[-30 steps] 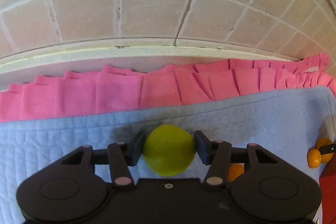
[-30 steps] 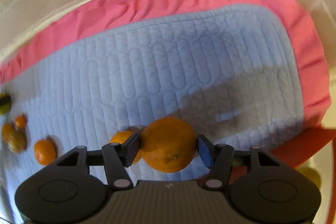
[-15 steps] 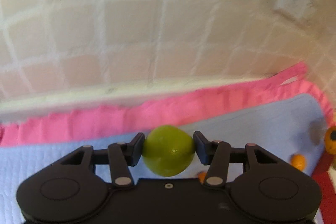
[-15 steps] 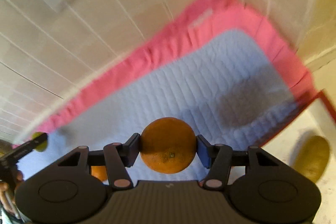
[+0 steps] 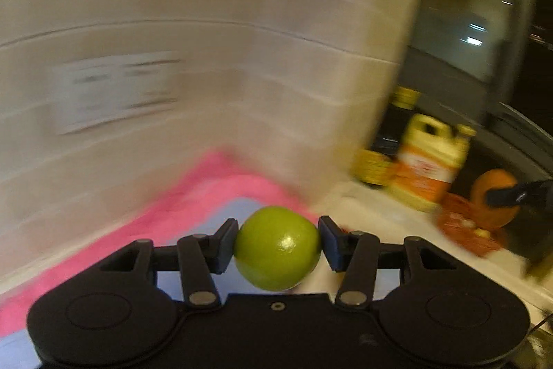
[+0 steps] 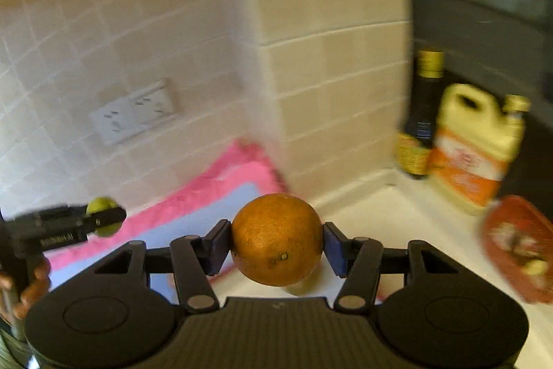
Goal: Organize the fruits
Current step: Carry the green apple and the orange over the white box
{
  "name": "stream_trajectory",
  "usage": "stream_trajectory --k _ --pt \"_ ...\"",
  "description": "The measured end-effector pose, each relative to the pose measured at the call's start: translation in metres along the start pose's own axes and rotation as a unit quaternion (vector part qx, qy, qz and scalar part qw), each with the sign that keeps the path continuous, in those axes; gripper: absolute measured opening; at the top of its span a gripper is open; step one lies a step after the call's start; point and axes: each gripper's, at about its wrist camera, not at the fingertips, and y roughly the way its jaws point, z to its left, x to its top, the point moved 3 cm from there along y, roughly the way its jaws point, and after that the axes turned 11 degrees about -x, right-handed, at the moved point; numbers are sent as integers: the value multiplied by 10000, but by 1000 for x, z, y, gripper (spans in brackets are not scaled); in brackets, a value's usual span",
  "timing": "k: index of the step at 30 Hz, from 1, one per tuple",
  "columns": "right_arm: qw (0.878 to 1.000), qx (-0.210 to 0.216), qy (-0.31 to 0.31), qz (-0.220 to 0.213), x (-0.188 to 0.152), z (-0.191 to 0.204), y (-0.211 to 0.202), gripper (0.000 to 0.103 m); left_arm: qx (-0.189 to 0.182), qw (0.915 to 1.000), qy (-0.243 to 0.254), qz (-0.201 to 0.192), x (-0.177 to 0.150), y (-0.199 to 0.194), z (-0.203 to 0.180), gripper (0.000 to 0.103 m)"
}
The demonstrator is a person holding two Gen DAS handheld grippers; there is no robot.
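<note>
My left gripper (image 5: 277, 244) is shut on a green lime (image 5: 277, 248) and holds it in the air above the corner of the blue and pink quilted mat (image 5: 193, 206). My right gripper (image 6: 277, 241) is shut on an orange (image 6: 276, 239), also lifted off the mat (image 6: 221, 192). In the right wrist view the left gripper (image 6: 103, 218) with its lime (image 6: 100, 206) shows at the left. In the left wrist view the right gripper's orange (image 5: 496, 196) shows at the far right over a red tray (image 5: 463, 227).
A red tray (image 6: 518, 244) lies on the white counter (image 6: 397, 213) at the right. A yellow oil jug (image 6: 473, 147) and a dark bottle (image 6: 423, 113) stand in the back corner. A tiled wall with a socket (image 6: 134, 113) rises behind the mat.
Both grippers have lifted off the mat and swung right with their fruit still held. The counter, bottles and red tray have come into view. Both views are motion-blurred.
</note>
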Motion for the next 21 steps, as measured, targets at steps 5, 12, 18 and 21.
stream_trajectory --k 5,12,18,21 --pt "9970 -601 -62 482 -48 -44 11 59 -423 9968 366 577 -12 64 -54 62" --pt "9880 -605 -140 1413 -105 -60 69 59 -728 9819 -230 1733 -60 143 -44 61" --pt "9778 -788 -463 1887 -132 -53 114 59 -463 9736 -436 2192 -93 180 -37 61" --pt "9743 -890 -431 2022 -136 -53 126 59 -336 9728 -350 2263 -98 187 -36 61"
